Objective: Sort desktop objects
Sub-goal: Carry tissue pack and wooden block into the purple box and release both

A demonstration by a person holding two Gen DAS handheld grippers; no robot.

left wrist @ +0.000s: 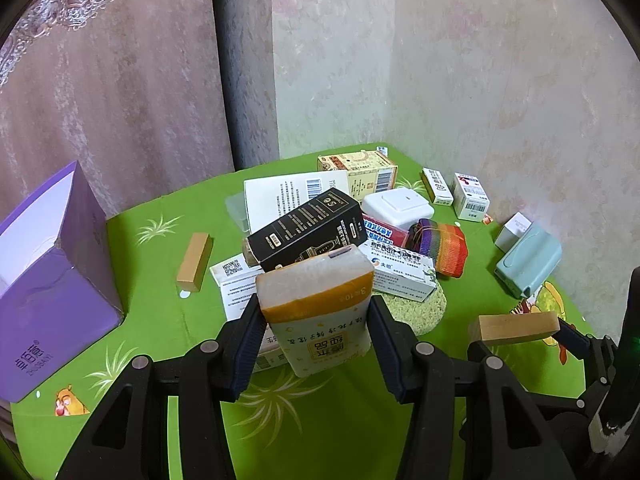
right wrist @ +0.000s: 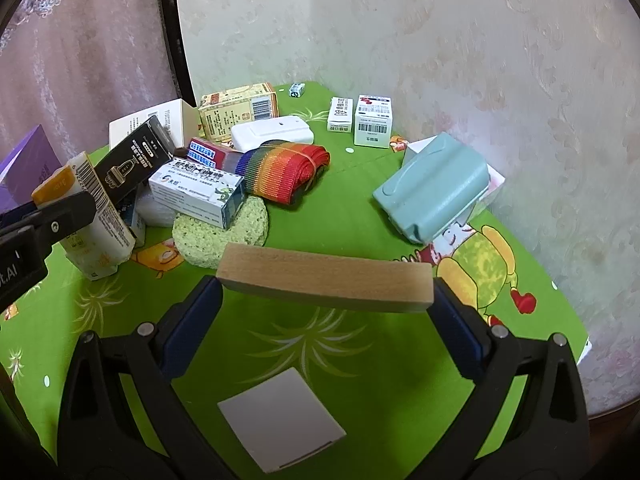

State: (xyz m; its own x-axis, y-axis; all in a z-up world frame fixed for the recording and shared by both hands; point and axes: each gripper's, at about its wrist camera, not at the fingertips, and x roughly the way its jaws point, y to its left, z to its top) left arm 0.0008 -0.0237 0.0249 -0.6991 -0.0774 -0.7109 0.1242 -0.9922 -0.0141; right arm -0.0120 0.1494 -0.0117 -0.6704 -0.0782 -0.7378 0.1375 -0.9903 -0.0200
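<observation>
Left gripper [left wrist: 316,320] is clamped on a tissue pack [left wrist: 316,304], held up off the green cloth [left wrist: 160,320]; right gripper [right wrist: 326,292] is stretched wide, gripping a wooden block [right wrist: 326,284] by its ends above a white card [right wrist: 280,424]. Just beyond sits the heap: sponge [right wrist: 224,236], black box [left wrist: 308,232], rainbow strap [right wrist: 284,170]. Farther back, near the wall, two small boxes [right wrist: 362,122] stand upright.
</observation>
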